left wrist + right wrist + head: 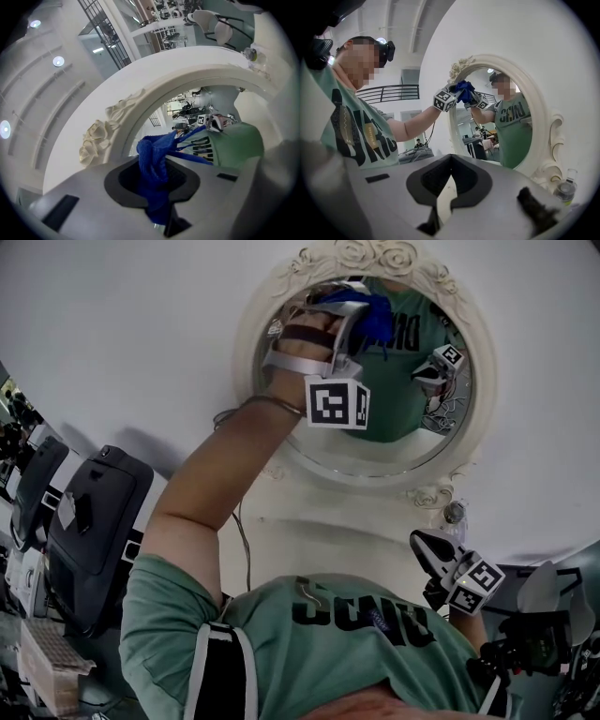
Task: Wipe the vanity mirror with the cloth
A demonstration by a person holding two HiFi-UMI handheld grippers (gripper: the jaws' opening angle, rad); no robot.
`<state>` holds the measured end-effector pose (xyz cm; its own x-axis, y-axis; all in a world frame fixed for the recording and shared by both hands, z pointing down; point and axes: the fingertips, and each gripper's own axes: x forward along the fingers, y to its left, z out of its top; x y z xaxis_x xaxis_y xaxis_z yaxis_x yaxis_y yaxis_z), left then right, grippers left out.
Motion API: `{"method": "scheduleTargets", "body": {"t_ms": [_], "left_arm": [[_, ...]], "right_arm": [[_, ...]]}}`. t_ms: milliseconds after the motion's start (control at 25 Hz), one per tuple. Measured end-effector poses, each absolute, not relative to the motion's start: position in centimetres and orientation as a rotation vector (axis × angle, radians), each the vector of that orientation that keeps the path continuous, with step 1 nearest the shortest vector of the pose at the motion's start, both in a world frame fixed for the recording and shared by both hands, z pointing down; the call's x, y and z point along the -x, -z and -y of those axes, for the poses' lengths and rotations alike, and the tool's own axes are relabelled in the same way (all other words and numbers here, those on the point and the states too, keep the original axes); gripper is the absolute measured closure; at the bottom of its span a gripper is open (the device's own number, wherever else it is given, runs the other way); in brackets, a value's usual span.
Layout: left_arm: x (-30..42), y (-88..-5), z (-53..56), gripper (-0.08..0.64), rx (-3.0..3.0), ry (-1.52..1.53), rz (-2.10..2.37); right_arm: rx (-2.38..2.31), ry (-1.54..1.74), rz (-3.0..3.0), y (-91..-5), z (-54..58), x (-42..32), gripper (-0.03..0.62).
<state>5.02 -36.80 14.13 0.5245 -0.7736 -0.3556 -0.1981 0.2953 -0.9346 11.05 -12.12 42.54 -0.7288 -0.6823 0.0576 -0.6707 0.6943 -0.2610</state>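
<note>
The left gripper point(157, 172) has its jaws clenched on a bunched blue cloth point(151, 157), which sticks out past the fingertips and lies against the glass of the vanity mirror point(361, 463) close to its top edge. It sits just below the carved roses point(101, 136) on the white oval frame. The person's left arm point(211, 474) reaches up to it. The right gripper point(450, 161) has its jaws drawn together with nothing between them. It is held low, off the mirror's lower right edge and apart from the glass. The glass reflects a green shirt point(394, 381) and both grippers.
</note>
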Motion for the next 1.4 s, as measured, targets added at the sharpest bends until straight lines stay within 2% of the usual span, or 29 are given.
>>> {"method": "scheduleTargets", "body": {"t_ms": [600, 800, 1000, 1240, 1400], "left_arm": [[-6.3, -51.4, 36.1, 0.482, 1.33, 0.885, -0.61], [-5.8, -62.5, 35.4, 0.48, 1.528, 0.994, -0.489], [-4.2, -62.4, 36.0, 0.483, 1.418, 1.092, -0.491], [-4.2, -63.5, 35.5, 0.482, 1.625, 1.209, -0.462], [-4.9, -54.7, 34.7, 0.479, 1.786, 1.039, -0.612]], "right_arm": [[1.19, 0.472, -2.854, -43.6, 11.8, -11.9, 0.588], [1.191, 0.495, -2.855, -43.9, 11.6, -11.8, 0.588], [1.197, 0.506, -2.852, -44.1, 11.7, -11.8, 0.588], [1.163, 0.46, -2.868, -43.4, 12.1, -11.0, 0.588], [1.176, 0.448, -2.854, -43.2, 11.9, -11.6, 0.588]]}}
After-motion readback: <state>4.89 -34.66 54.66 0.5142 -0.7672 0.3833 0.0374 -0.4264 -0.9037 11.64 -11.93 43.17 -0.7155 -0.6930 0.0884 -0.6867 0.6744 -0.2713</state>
